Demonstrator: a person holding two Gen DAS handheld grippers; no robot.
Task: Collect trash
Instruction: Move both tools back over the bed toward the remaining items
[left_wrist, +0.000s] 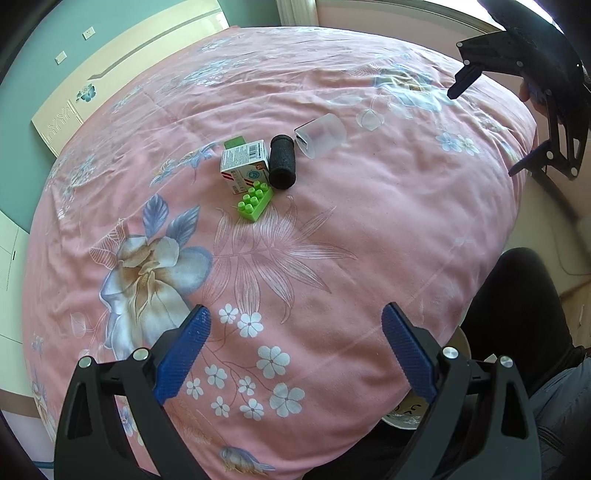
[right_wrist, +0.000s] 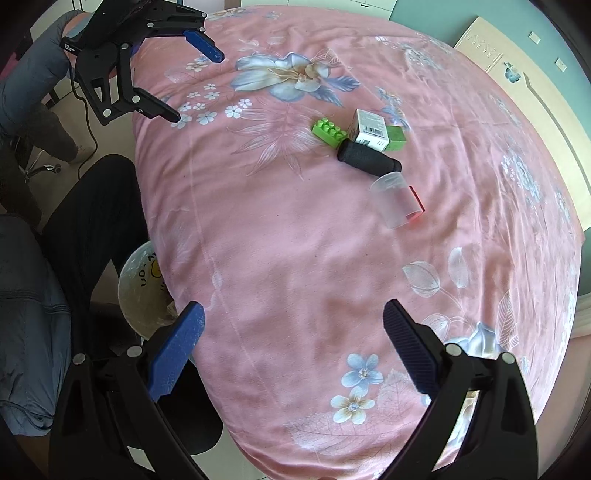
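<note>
My left gripper (left_wrist: 295, 354) is wide open with nothing in it, low over the pink flowered bedspread (left_wrist: 332, 229). The trash sits in a little clump mid-bed — small box (left_wrist: 244, 159), green block (left_wrist: 255, 203), black foam roll (left_wrist: 282, 162), then the clear cup (left_wrist: 321, 136) lying on its side. My right gripper (right_wrist: 293, 350) is open and empty too. I think I should grab one piece at a time — the blanket is soft. A bin (right_wrist: 144, 284) waits beside the bed, walls teal.

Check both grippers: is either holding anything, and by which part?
Nothing is held. The left gripper and right gripper are both open and empty above the bedspread.
</note>
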